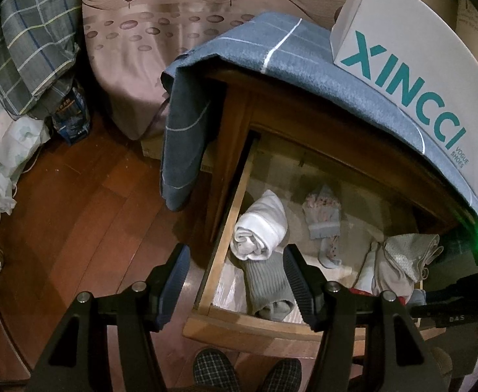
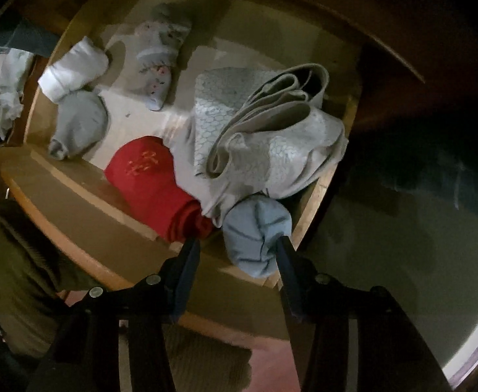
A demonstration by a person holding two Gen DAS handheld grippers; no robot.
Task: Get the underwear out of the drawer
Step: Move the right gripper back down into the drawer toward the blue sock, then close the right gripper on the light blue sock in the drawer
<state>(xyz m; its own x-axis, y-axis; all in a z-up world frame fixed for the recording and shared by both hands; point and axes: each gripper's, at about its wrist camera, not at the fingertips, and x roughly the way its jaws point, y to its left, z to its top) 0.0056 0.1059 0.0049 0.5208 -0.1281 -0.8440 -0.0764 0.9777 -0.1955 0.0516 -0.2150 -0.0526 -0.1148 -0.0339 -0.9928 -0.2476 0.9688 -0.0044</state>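
Your right tongs hang over the drawer's front corner, part spread, one finger touching a pale blue roll; nothing is pinched. Just beyond lies the folded grey underwear, beside a red roll. Your left tongs stand spread and empty above the drawer's other front corner.

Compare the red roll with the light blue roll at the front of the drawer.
The red roll is the larger and lies lengthwise along the front wall of the drawer; the light blue roll is smaller, rounder and sits in the front corner. The red roll carries a gold stitched mark; the light blue roll looks plain. The light blue roll lies by the right tool; the red roll lies to one side. Both are rolled fabric, partly under the pale patterned garment.
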